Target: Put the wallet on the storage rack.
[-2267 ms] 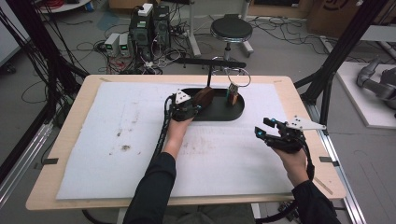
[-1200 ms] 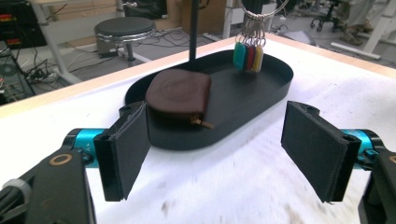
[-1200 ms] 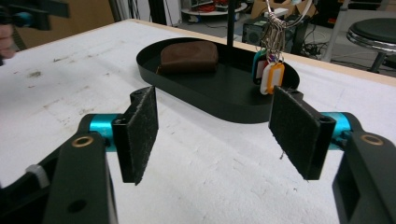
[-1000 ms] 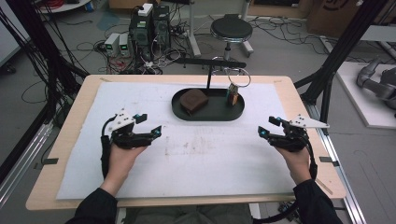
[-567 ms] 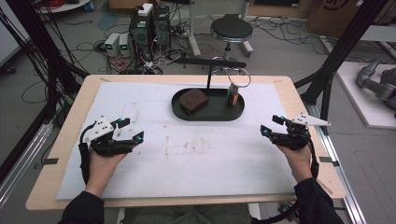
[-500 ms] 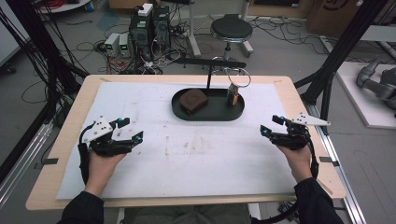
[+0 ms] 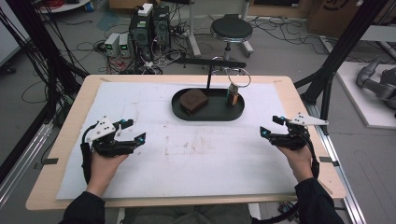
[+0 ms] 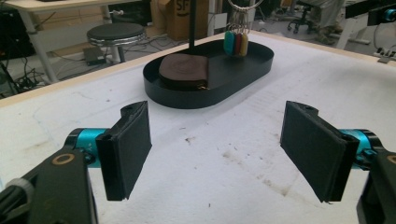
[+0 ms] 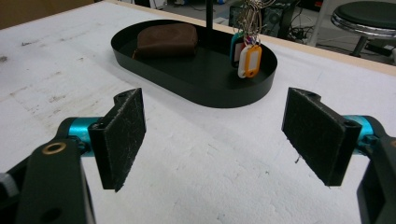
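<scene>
oval tray (image 7: 208,113) lies lengthwise across the table, wallet (image 7: 194,100) inside.

My left gripper (image 7: 132,130): held low at 8 o'clock of the high view, jaws standing wide apart, nothing between the pads (image 8: 126,149). My left hand (image 7: 103,161) grips it from behind, forearm entering at 7 o'clock. My right gripper (image 7: 272,127): at 4 o'clock, jaws have just been opening, now wide, nothing between them. My right hand (image 7: 298,156) behind it, dark sleeve at 5 o'clock.
</scene>
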`<state>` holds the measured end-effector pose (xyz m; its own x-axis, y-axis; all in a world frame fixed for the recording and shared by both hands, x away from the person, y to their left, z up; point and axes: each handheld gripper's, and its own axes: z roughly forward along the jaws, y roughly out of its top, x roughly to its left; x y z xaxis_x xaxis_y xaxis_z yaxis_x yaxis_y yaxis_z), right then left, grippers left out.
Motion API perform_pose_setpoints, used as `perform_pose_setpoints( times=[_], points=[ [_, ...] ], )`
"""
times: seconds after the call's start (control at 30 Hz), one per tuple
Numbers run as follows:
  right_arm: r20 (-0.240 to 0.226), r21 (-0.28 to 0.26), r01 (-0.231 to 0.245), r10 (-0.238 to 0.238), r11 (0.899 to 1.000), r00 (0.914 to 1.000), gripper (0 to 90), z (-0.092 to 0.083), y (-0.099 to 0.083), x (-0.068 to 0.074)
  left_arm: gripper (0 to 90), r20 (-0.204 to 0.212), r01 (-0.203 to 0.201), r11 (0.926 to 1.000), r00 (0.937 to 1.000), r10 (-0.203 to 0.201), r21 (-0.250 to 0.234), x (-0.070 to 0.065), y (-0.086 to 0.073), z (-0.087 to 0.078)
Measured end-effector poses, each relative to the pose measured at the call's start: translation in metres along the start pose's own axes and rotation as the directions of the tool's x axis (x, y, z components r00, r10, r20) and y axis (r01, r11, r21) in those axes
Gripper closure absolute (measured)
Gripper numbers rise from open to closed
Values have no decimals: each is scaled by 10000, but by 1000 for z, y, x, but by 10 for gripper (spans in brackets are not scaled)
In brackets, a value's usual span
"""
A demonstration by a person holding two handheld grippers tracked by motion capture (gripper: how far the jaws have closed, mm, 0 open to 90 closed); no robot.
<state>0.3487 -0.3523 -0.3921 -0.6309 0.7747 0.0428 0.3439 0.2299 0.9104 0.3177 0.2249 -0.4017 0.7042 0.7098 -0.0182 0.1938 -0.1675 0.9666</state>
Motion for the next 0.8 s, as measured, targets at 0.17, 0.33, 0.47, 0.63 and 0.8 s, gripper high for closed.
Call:
perform_pose_setpoints(
  times=[0.17,0.33,0.47,0.63,0.8],
  points=[
    [9,72,51,-51,10000,10000,222,-1,-1,0,245,46,168,9998,9998,-169,147,2,-1,2],
    [62,117,112,-113,9999,9999,222,-2,-2,0,245,21,323,9992,9995,-324,254,3,-2,5],
    [75,140,143,-145,9998,9999,221,-3,-3,0,245,3,358,9989,9994,-358,315,4,-2,6],
    [136,147,107,-109,9998,9998,221,-4,-4,-1,244,5,373,9987,9993,-373,351,3,-2,8],
    [209,179,117,-120,9998,9997,220,-5,-5,-3,244,-36,368,9984,9993,-367,425,4,-3,9]
  ],
)
